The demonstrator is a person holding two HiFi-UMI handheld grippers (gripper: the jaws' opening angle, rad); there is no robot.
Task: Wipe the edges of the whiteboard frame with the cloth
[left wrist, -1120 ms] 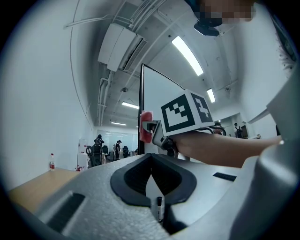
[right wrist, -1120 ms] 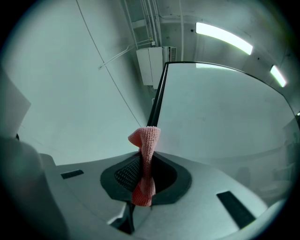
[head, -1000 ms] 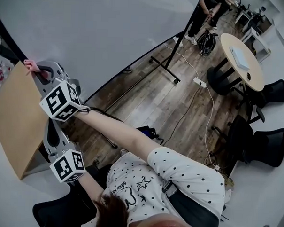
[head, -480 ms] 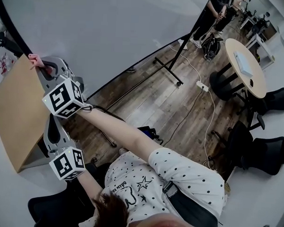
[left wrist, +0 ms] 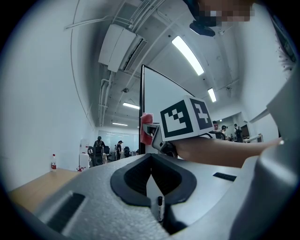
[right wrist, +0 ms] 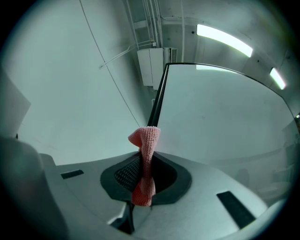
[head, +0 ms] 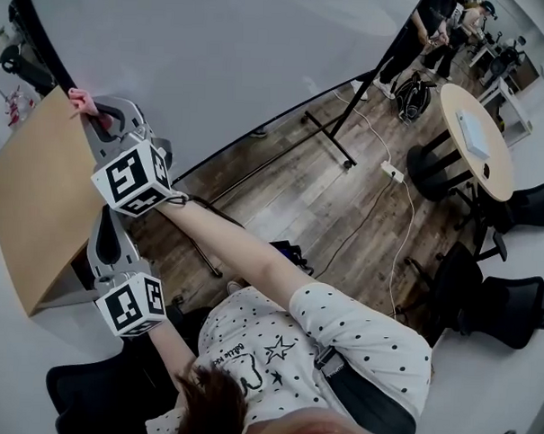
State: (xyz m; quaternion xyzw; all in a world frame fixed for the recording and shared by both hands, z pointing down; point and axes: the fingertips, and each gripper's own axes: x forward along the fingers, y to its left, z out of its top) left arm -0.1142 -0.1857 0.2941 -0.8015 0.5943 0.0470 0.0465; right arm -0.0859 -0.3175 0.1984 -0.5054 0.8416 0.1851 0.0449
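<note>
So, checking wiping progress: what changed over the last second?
The right gripper carried the cloth slightly further along the frame, though the head camera shifted too. Its grip on the cloth is unchanged, and the left gripper stays shut, empty, trailing behind.

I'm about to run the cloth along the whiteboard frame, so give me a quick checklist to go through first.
1. Cloth clamped in the right gripper jaws: ok.
2. Cloth tip lined up with the black frame edge: ok.
3. Cloth actually pressing on the frame: cannot tell.
4. Frame edge ahead free of obstacles: ok.
5. Left gripper jaws together, empty, clear of the cloth: ok.
</note>
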